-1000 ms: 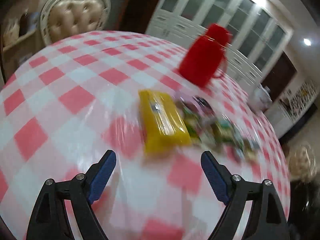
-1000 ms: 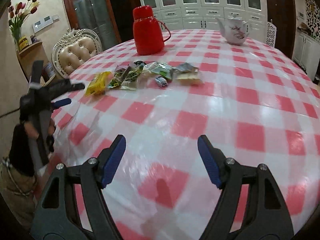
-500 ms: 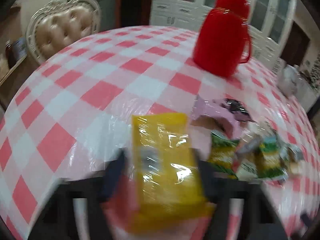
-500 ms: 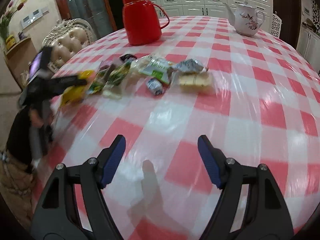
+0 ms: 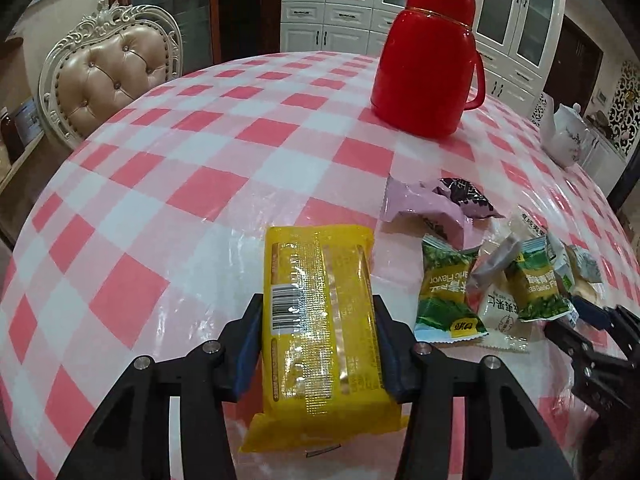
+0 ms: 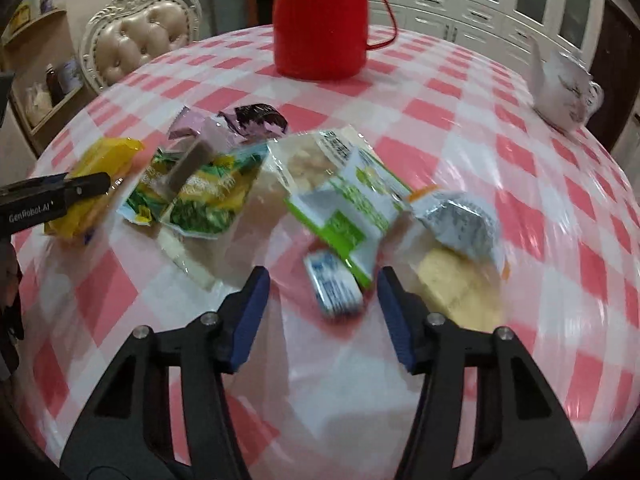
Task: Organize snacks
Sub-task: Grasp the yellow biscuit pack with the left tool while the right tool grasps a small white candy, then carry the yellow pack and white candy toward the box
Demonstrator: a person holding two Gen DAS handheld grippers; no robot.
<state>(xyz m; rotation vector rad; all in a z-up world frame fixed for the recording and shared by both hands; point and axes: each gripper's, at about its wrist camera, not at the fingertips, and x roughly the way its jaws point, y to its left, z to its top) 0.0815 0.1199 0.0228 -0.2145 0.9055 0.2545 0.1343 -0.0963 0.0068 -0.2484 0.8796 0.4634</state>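
- The left gripper (image 5: 318,344), spread wide a second ago with the yellow packet (image 5: 320,320) lying ahead of it, now has both blue pads pressed against the packet's long sides; the packet lies flat on the checked tablecloth (image 5: 160,168), at the left end of the snack heap.
- This means the first item looks secured and ready to be lifted clear of the pile.
- The right gripper (image 6: 322,304) has come in from the bare cloth to the near edge of the heap; its jaws are closing, with a small blue-and-white wrapped sweet (image 6: 334,288) between them, not yet pinched.
- Motion blur hides whether either pad touches it.
- Just beyond lie a green-and-white pack (image 6: 352,208), a silver sachet (image 6: 460,220) and a pale biscuit pack (image 6: 460,292); the green pea packets (image 5: 446,288) lie between the two grippers.
- Farther back, a pink wrapper (image 5: 420,208) and a dark one (image 5: 464,196).
- Farthest, the red flask (image 5: 424,56) and a white teapot (image 6: 564,88), both well apart from the snacks.
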